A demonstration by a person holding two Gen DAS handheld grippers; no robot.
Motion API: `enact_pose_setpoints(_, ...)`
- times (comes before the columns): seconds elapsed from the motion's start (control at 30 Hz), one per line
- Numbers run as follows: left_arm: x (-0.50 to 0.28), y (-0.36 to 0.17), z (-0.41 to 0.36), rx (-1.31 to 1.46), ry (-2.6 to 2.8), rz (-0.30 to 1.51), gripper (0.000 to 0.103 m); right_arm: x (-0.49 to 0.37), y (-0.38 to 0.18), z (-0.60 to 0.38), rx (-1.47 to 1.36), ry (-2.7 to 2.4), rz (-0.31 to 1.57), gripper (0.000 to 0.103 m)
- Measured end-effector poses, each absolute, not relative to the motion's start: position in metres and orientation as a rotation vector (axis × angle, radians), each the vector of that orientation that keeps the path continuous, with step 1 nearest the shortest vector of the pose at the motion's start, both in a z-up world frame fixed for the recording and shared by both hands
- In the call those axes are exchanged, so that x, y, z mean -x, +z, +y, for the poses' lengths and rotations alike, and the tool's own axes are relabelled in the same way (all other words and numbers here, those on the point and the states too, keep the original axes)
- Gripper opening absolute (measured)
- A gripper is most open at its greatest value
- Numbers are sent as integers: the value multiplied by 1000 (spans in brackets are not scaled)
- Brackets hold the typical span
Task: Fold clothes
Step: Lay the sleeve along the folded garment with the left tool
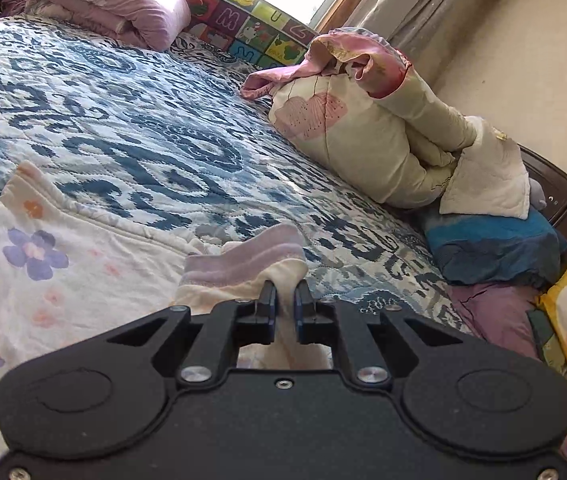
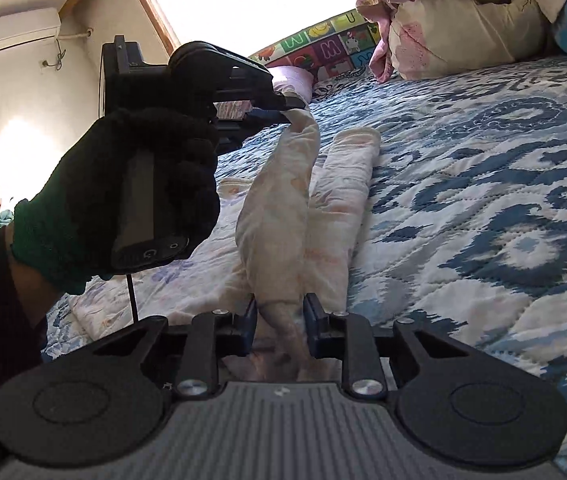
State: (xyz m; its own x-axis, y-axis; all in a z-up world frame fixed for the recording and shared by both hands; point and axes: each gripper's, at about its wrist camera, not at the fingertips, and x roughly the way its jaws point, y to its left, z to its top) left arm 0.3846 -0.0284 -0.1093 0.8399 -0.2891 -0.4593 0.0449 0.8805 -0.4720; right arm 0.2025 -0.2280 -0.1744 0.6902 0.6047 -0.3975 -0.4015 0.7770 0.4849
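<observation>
Now, left tool (image 1: 284, 292): black, flat-bodied; narrow fingers with blue pads pressed together on a bunched fold of the garment, beside its ribbed lilac band (image 1: 243, 262).
Right tool (image 2: 279, 308): black fingers with blue pads, ridged grey plate behind; the twisted cloth passes between the pads, which stand a little apart, so I cannot tell whether they grip it.
Garment (image 2: 283, 216): soft, thin white cotton printed with small purple and orange flowers; in the right wrist view one part is lifted into a rope-like, twisted strip strung between the two tools, another lies flat as a rounded leg shape on the bed just beside it.
Hand (image 2: 131, 196): in a dark knit glove with a green cuff, wrapped round the left tool's handle.
Bed (image 1: 131, 120): quilted cover, stitched in lozenges, blue scrolls on white, puckered surface.
Far edge of bed: a rolled cream quilt (image 1: 363, 136) with pink lining, plump and creased; a folded lilac blanket (image 1: 119, 4) at the far corner.
Behind bed: alphabet mat (image 1: 243, 20), glossy coloured squares.
</observation>
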Motion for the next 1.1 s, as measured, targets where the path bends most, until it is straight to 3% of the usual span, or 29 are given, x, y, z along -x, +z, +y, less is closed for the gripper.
enact_pose_setpoints(0.2,-406,-126,-55,284,-160,624,7,-208,-181,-233,-449,582,615,26)
enact_pose_setpoints(0.37,-404,-126,-51,233,-225,627,17,-205,-174,-237,-454,562,617,26)
enact_pose_setpoints(0.53,-382,-103,-33,190,-243,566,17,-185,-148,-237,-330,442,470,31)
enact_pose_setpoints(0.73,-395,-123,-47,70,-297,654,17,-196,-143,-208,-241,459,388,28)
enact_pose_setpoints(0.87,-408,-113,-50,9,-288,680,19,-227,-158,-191,-247,435,581,28)
enact_pose_setpoints(0.93,-415,-107,-50,-20,-281,689,19,-230,-159,-191,-274,418,595,28)
enact_pose_setpoints(1.0,-422,-101,-51,-49,-275,698,29,-225,-158,-187,-266,423,593,28)
enact_pose_setpoints(1.1,-444,-108,-37,-2,-214,731,29,-223,-161,-191,-296,435,586,28)
